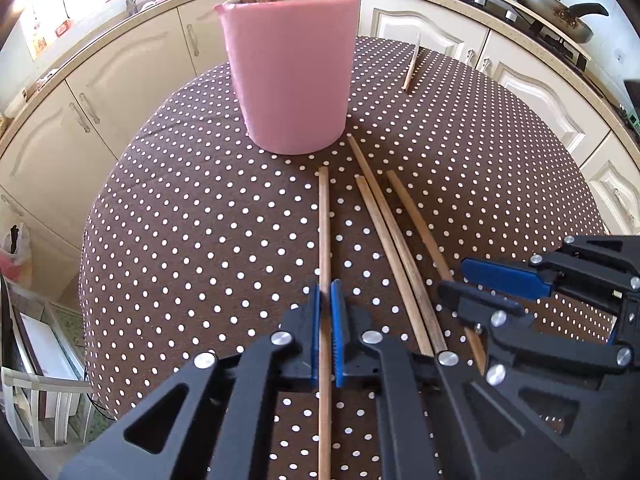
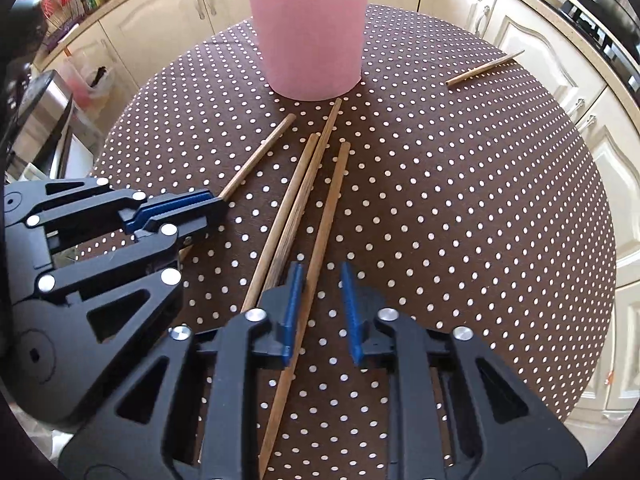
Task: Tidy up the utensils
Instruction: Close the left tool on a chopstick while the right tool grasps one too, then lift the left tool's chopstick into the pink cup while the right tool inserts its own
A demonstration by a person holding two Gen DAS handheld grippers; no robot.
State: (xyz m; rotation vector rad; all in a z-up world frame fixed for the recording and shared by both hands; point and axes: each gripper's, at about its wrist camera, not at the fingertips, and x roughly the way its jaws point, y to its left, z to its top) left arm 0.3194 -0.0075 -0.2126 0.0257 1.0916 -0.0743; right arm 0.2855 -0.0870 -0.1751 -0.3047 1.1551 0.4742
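A round table (image 1: 180,208) under a brown polka-dot cloth carries a pink cup (image 1: 290,76) with several chopsticks standing in it. The left gripper (image 1: 326,332) is clamped on a single chopstick (image 1: 324,216) lying in front of the cup, blue pads pressed to both its sides. The right gripper (image 2: 322,308) straddles another chopstick (image 2: 328,208): its left pad touches the stick, the right pad stands clear (no grip). Two more chopsticks (image 2: 294,200) lie touching side by side between them. A lone chopstick (image 2: 484,68) rests well apart, near the table's far edge.
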